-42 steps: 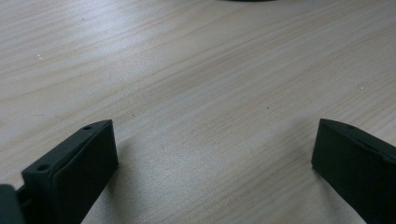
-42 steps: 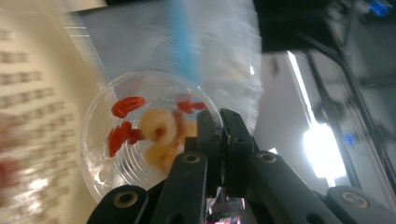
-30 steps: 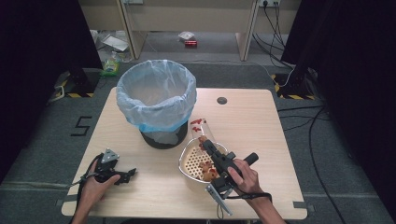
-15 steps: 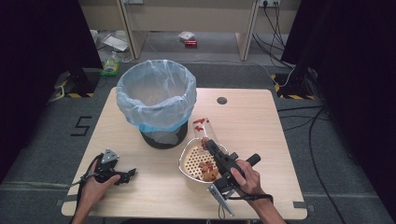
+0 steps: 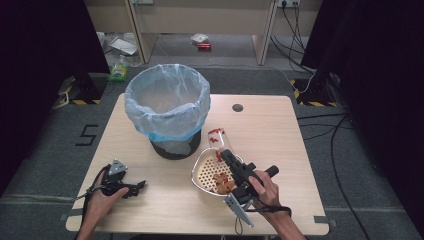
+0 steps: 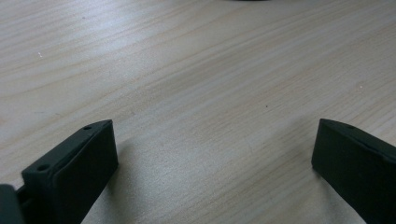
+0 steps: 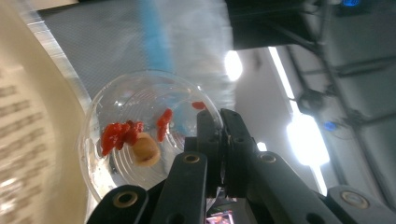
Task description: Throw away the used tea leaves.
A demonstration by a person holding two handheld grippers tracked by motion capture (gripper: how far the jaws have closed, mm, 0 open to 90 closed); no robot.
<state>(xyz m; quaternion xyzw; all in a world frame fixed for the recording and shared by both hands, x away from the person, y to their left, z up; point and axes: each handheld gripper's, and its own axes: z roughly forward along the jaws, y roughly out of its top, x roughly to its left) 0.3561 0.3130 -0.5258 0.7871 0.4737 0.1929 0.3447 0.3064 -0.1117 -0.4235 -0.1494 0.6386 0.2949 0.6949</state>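
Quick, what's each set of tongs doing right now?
Left tongs: open, holding nothing, low over the table.
Right tongs: shut on the clear plastic cup.

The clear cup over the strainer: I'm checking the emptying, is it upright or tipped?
Tipped: right tongs hold the clear cup by its rim, mouth facing the camera; red bits cling inside.

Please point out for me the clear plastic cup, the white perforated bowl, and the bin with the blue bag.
clear plastic cup (image 7: 140, 140): right gripper view, its see-through bottom with red smears.
white perforated bowl (image 5: 205, 172): high view, the bare holed floor on its left side.
bin with the blue bag (image 5: 167, 130): high view, the near rim of the bag.
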